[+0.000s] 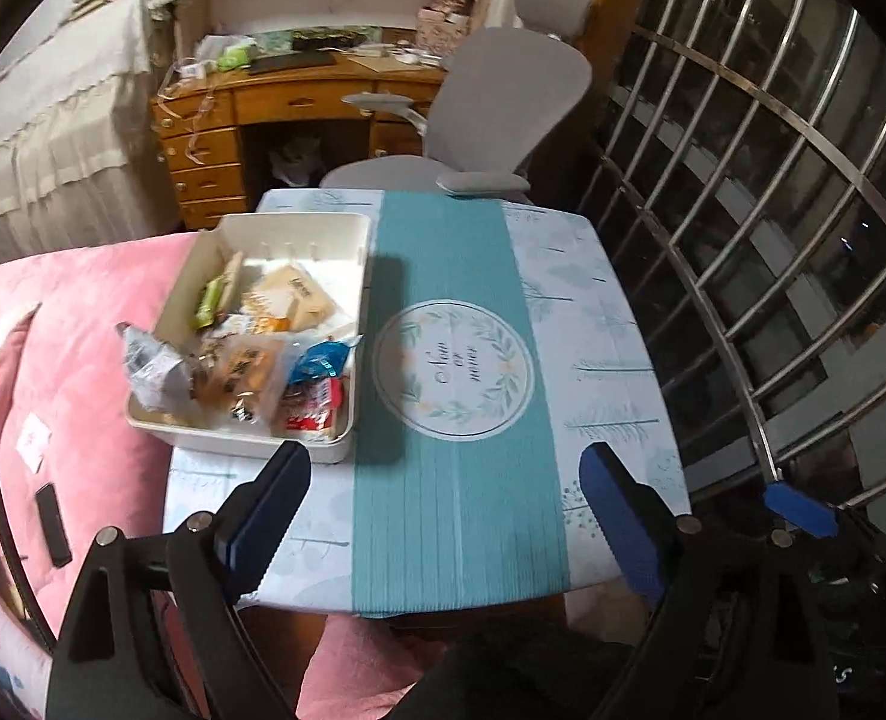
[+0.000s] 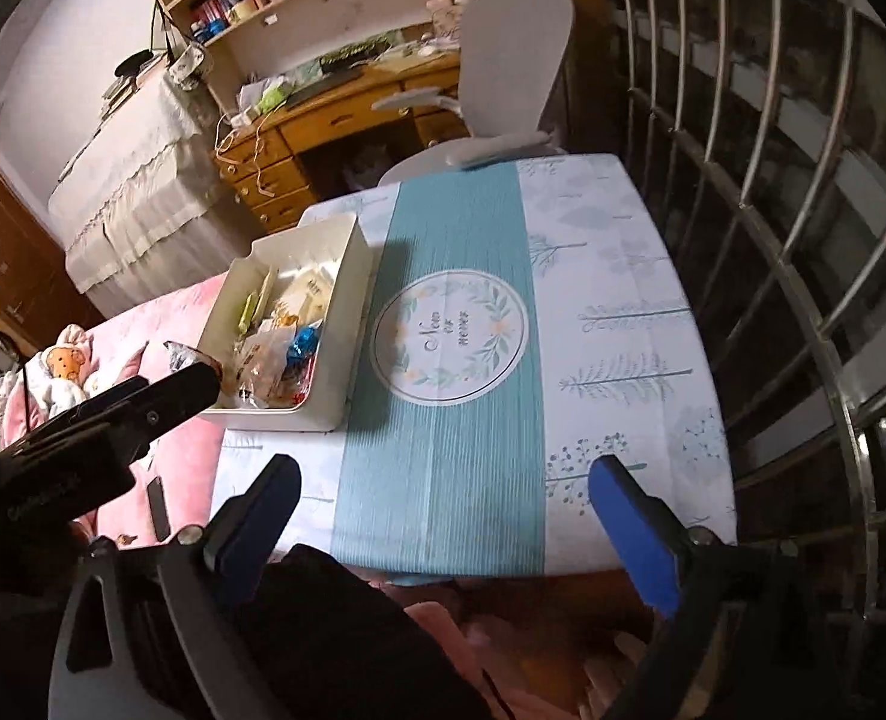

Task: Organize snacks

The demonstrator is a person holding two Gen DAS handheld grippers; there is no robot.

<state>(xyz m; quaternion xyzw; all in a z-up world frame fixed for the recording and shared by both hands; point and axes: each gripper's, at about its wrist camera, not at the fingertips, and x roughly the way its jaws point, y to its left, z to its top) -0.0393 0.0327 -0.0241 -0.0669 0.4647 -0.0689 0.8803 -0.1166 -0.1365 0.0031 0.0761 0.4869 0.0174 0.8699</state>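
Both of my tongs are spread wide with nothing between the pads, the left gripper point(image 1: 446, 480) and the right gripper point(image 2: 443, 495) hanging above the near edge of the table point(image 1: 611, 324). All the snacks point(image 1: 245, 354) I can see sit in the white bin point(image 1: 356, 324), out at about 10 o'clock from the left tongs, on the table's left side beside the pink bedding point(image 1: 83, 324). One silver packet point(image 1: 149, 366) hangs over the bin's left rim. No loose snacks on the cloth, so I reckon it's nearly done. If I tidy more, I'd come in from above and pinch that packet by its middle so it doesn't tip out.
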